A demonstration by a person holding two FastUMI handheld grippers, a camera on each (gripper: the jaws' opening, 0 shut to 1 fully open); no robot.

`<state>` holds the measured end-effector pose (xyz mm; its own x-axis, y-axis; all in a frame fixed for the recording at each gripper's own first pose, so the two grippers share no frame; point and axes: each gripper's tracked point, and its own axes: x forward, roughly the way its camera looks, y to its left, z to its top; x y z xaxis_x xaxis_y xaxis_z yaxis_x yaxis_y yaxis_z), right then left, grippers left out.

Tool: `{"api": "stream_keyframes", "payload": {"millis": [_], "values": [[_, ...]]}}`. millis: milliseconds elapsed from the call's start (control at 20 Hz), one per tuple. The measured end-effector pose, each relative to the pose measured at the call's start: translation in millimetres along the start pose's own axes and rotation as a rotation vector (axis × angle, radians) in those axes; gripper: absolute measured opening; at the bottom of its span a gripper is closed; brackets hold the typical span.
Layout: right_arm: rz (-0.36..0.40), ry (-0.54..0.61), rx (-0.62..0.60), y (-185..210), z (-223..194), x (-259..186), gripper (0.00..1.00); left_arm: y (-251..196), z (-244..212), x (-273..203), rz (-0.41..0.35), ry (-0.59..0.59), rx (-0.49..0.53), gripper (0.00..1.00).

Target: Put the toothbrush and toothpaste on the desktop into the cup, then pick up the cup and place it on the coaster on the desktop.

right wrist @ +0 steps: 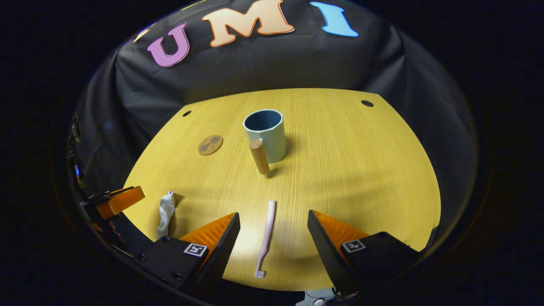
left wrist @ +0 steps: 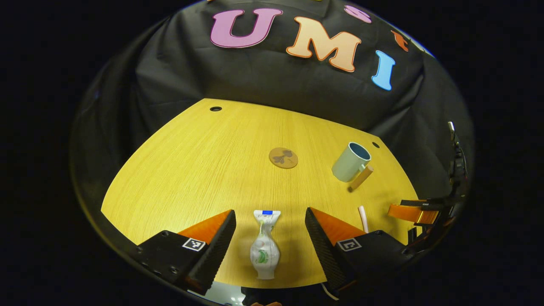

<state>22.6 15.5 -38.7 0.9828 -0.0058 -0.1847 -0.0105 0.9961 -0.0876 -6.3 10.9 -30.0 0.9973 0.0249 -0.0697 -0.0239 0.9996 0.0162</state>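
Both tools are lined up at the near edge of the yellow wooden desktop (right wrist: pixel 348 170), and each one has its target framed dead centre. The left gripper (left wrist: pixel 270 231) has its fingers spread wide with the toothpaste tube (left wrist: pixel 264 248) lying flat on the wood between them, cap end towards the camera, crimped end pointing away — nothing touching it, clear wood showing on both sides. That reads as a straddle set up for a pinch across the tube's soft body.

Over on the other side, the right gripper (right wrist: pixel 274 236) is just as wide, and the pale pink toothbrush (right wrist: pixel 266 238) lies lengthwise between its fingers, bristle head nearest the table edge, handle pointing up towards the cup. No contact here either; both grippers hold nothing.

The light blue cup (right wrist: pixel 266 134) stands upright mid-table, mouth open to the top, its wooden peg handle (right wrist: pixel 259 156) angled down towards the right gripper. That open mouth is where both items have to go. The round wooden coaster (right wrist: pixel 210 145) lies flat to the cup's left, well apart from it and bare — so I'd say the task is at its opening step, with nothing in the cup that I can see. The cup sits nearer the right gripper's line, so the toothbrush looks the easier first drop.
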Motion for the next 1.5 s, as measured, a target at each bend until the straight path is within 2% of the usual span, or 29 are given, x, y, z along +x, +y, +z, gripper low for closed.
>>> {"api": "stream_keyframes", "payload": {"millis": [50, 100, 150, 200, 250, 300, 350, 400, 500, 550, 850, 900, 1050, 1200, 1300, 1350, 1400, 1450, 1500], "values": [[-0.004, 0.022, -0.008, 0.4, -1.4, 4.1, 0.99, 1.0, -3.5, 0.4, 0.005, 0.003, 0.002, 0.96], [-0.005, 0.045, -0.014, 1.9, -3.8, 8.8, 0.94, 2.0, -5.7, -0.2, 0.009, 0.009, 0.002, 0.95], [-0.003, 0.07, -0.018, 4.4, -5.7, 12.2, 0.99, 4.1, -9.1, -1.1, 0.011, 0.015, 0.0, 0.96], [-0.001, 0.098, -0.021, 7.1, -8.0, 17.2, 0.99, 5.7, -10.8, -1.9, 0.017, 0.019, -0.003, 0.96], [0.006, 0.129, -0.028, 10.0, -11.7, 22.8, 0.94, 7.6, -13.4, -2.1, 0.026, 0.024, -0.007, 0.96], [0.0, 0.168, -0.046, 11.6, -15.9, 31.9, 0.99, 10.6, -16.4, -2.2, 0.034, 0.029, -0.014, 0.96], [0.0, 0.209, -0.064, 14.0, -19.9, 39.2, 0.94, 14.2, -18.7, -1.6, 0.042, 0.037, -0.019, 0.96], [0.002, 0.251, -0.068, 16.0, -23.8, 47.4, 0.93, 18.0, -21.1, -1.2, 0.053, 0.044, -0.019, 0.96], [-0.001, 0.291, -0.069, 15.4, -26.5, 55.0, 0.93, 21.5, -24.2, 0.6, 0.062, 0.054, -0.02, 0.96], [-0.001, 0.311, -0.065, 16.2, -26.8, 58.5, 0.96, 21.3, -25.8, 0.8, 0.058, 0.061, -0.02, 0.96], [-0.029, 0.403, -0.085, 10.5, -38.3, 72.9, 0.81, 21.8, -27.4, 1.4, 0.066, 0.075, -0.003, 0.95], [-0.037, 0.405, -0.089, 9.2, -38.2, 74.1, 0.75, 21.5, -27.3, 1.8, 0.068, 0.078, -0.004, 0.95], [-0.048, 0.42, -0.106, 7.3, -38.2, 75.7, 0.71, 19.4, -27.6, 3.9, 0.062, 0.088, -0.009, 0.95], [-0.059, 0.434, -0.125, 5.2, -38.2, 75.8, 0.58, 14.9, -29.5, 6.9, 0.058, 0.095, 0.002, 0.95], [-0.087, 0.446, -0.133, -0.9, -38.9, 76.3, 0.55, 12.7, -30.0, 7.6, 0.055, 0.096, 0.01, 0.96], [-0.09, 0.451, -0.135, -1.9, -39.2, 75.5, 0.39, 12.0, -29.9, 7.9, 0.054, 0.098, 0.013, 0.96], [-0.089, 0.455, -0.138, -3.0, -39.4, 75.3, 0.34, 10.7, -31.5, 8.1, 0.052, 0.1, 0.015, 0.95], [-0.083, 0.458, -0.136, -3.1, -41.4, 74.8, 0.21, 9.7, -32.9, 7.8, 0.05, 0.104, 0.015, 0.95], [-0.081, 0.462, -0.14, -3.2, -42.0, 73.9, 0.15, 8.9, -35.3, 8.7, 0.051, 0.107, 0.015, 0.96]]}}
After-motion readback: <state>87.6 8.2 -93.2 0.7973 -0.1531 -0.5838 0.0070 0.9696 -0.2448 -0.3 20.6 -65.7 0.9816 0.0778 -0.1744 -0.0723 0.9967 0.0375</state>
